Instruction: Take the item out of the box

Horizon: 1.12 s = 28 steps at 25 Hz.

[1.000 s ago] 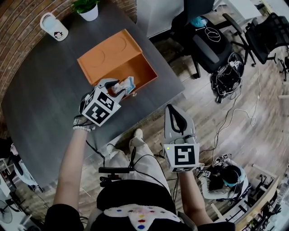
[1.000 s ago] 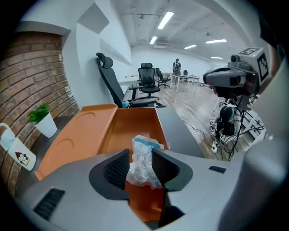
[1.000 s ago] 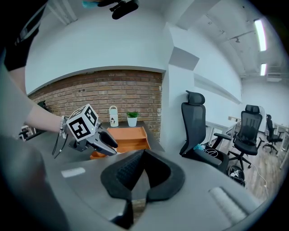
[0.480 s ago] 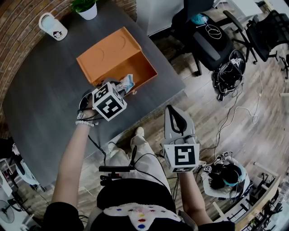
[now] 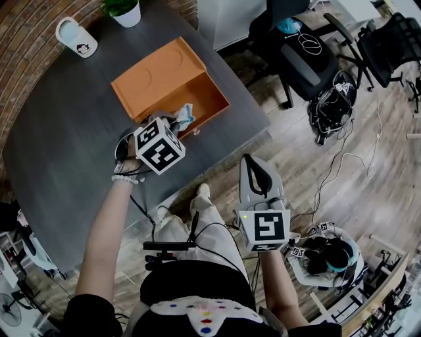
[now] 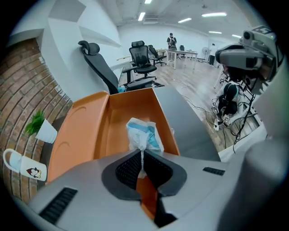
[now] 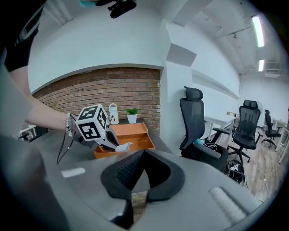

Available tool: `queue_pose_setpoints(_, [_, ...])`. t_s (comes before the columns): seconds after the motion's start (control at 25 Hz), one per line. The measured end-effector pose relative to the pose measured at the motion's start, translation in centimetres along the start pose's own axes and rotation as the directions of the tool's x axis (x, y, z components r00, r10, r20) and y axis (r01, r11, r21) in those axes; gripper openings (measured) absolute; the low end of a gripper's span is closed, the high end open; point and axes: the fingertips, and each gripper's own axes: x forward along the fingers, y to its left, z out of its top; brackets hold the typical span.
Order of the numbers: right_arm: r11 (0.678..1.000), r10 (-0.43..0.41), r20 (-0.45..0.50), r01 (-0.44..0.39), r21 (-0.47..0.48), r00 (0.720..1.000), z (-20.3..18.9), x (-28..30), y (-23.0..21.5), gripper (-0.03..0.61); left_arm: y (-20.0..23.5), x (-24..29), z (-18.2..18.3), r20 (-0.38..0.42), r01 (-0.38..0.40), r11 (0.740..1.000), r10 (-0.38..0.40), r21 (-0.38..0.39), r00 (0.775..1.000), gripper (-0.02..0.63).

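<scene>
An orange box (image 5: 200, 105) lies open on the dark grey table (image 5: 72, 151), its lid (image 5: 158, 76) folded back. A white and blue plastic packet (image 5: 186, 116) sticks up at the box's near edge. My left gripper (image 5: 176, 122) is over that edge and its jaws are closing. In the left gripper view the pads pinch the packet's (image 6: 144, 135) lower crumpled end at the left gripper (image 6: 142, 159), above the box (image 6: 122, 113). My right gripper (image 5: 253, 164) hangs off the table over the floor, shut and empty; the right gripper (image 7: 141, 155) faces the box (image 7: 131, 135).
A white mug (image 5: 77, 38) and a potted plant (image 5: 125, 12) stand at the table's far edge behind the box. Beyond the table's right edge are office chairs (image 5: 302, 59), floor cables (image 5: 335, 105) and headphones (image 5: 325, 253).
My left gripper has turned and moved a little toward the box, with the packet between its jaws. The right gripper has stayed where it was.
</scene>
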Motion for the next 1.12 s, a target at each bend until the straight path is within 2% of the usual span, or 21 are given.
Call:
queue_pose_setpoints(0.28, [1.000,0.006,0.015,-0.006,-0.019,1.000,0.8,-0.3,1.0,0.009,0.6,-2.7,0.9,0.115,-0.027,0.998,0.033,-0.053,0.993,0.020])
queue_pose_setpoints(0.52, [0.999,0.022,0.039,-0.020,-0.041,0.999,2.1,-0.5,3.1,0.009,1.8,-7.1,1.4,0.252,-0.069,0.990,0.098,-0.123,0.963,0.018])
queue_pose_setpoints(0.8, [0.997,0.055,0.088,-0.050,-0.058,0.995,4.1,-0.9,5.9,0.009,2.8,-13.1,0.3,0.393,-0.144,0.961,0.230,-0.236,0.890,0.018])
queue_pose_setpoints(1.12, [0.993,0.088,0.141,-0.076,-0.092,0.986,6.6,-2.1,8.8,0.009,2.6,-20.5,-1.9,0.497,-0.159,0.914,0.342,-0.374,0.797,0.019])
